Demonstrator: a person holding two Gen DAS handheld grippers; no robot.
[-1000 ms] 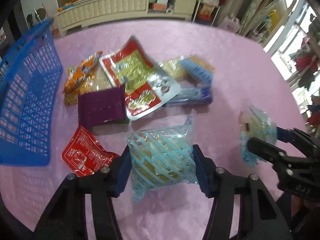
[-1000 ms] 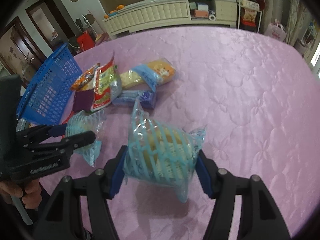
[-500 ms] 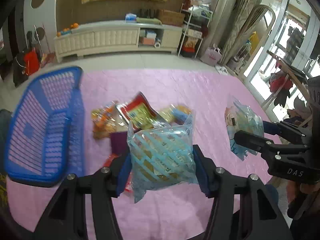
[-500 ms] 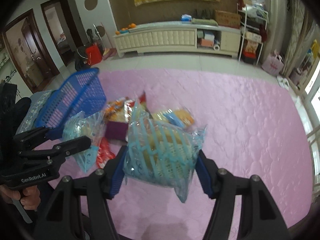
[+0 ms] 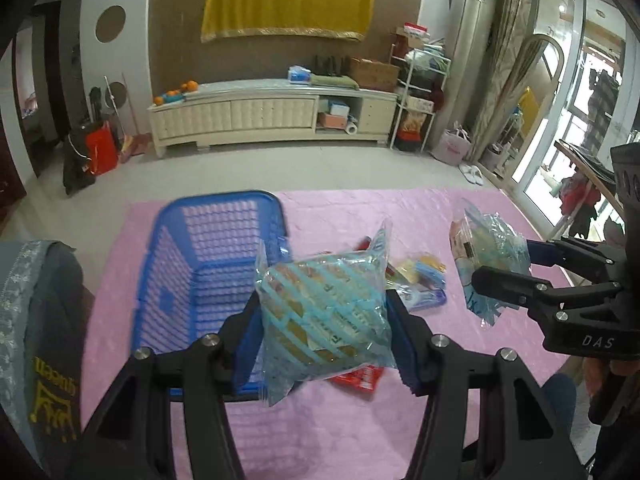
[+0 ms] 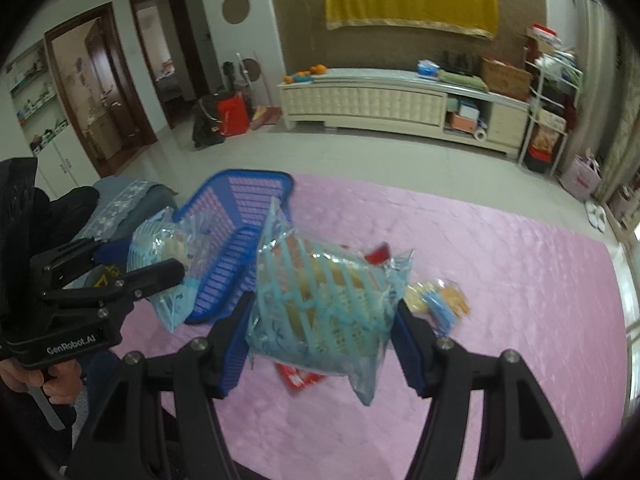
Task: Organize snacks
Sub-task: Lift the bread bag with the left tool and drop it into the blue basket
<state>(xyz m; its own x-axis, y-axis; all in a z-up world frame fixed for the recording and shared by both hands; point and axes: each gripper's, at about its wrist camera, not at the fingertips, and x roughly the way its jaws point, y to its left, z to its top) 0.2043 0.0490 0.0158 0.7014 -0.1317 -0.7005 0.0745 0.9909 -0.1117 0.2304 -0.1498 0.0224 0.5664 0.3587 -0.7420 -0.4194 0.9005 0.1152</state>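
My left gripper [image 5: 326, 324] is shut on a blue-striped clear snack bag [image 5: 324, 312], held in the air just right of the blue plastic basket [image 5: 192, 248]. My right gripper [image 6: 320, 320] is shut on a second blue-striped snack bag [image 6: 324, 300], also raised above the table. The right gripper shows in the left wrist view [image 5: 504, 264] with its bag [image 5: 488, 256]. The left gripper shows in the right wrist view [image 6: 140, 264] with its bag [image 6: 164, 256], in front of the basket [image 6: 240, 216]. The basket's inside looks empty.
Other snack packets lie on the pink tablecloth [image 5: 400, 208]: a red packet [image 5: 360, 376], a purple-blue packet [image 5: 424, 298], and a yellow and blue packet [image 6: 440, 300]. A grey cushioned chair [image 5: 36, 320] stands at the left table edge.
Both grippers have lifted their bags high off the table. The left one has moved left toward the basket, and the snack pile now sits lower and farther away.
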